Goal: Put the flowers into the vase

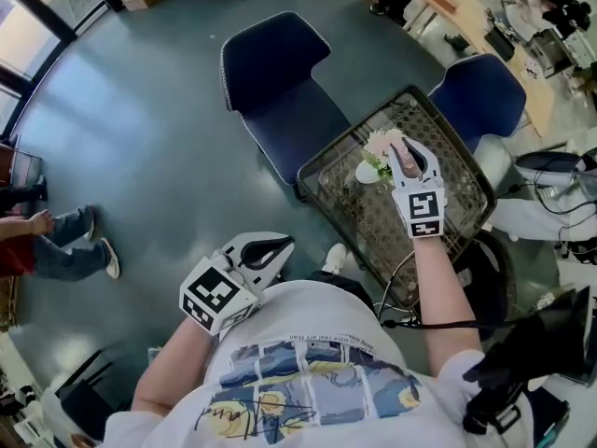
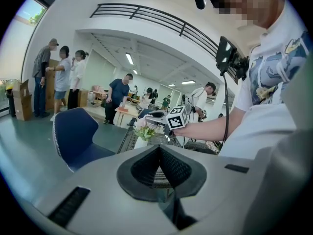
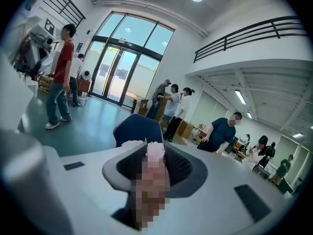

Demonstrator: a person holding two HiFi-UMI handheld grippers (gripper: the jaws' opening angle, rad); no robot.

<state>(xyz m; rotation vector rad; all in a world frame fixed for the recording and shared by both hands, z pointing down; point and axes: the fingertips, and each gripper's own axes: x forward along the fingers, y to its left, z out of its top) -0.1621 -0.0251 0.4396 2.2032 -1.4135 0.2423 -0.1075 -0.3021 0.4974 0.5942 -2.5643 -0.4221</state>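
- Person stands over a dark mesh table [image 1: 364, 217]. A white vase [image 1: 366, 172] sits upright on it.
- R gripper [image 1: 399, 146] is right at the vase, reaching in from the person's side. Its jaws are clamped on the flowers [image 1: 381, 142], and a pale pink bloom shows btwn the jaws in the right gripper view.
- Flowers: pink heads sit just above and beyond the vase mouth, w/ green leaves right over the mouth. Stems look roughly upright, pointing down at the vase. Can't tell how deep they sit inside.
- Nothing else can be made out in the vase.
- Key relation: the vase lies just under the R gripper's tips. The coming move looks like a short drop along the stems, then letting go.
- L gripper [image 1: 280, 247] is well away from the vase, held close to the person's body. Its jaws are together w/ nothing in them. The R hand is by far the nearer.
- A blue chair [image 1: 280, 73] stands on the far side of the vase, off the table.
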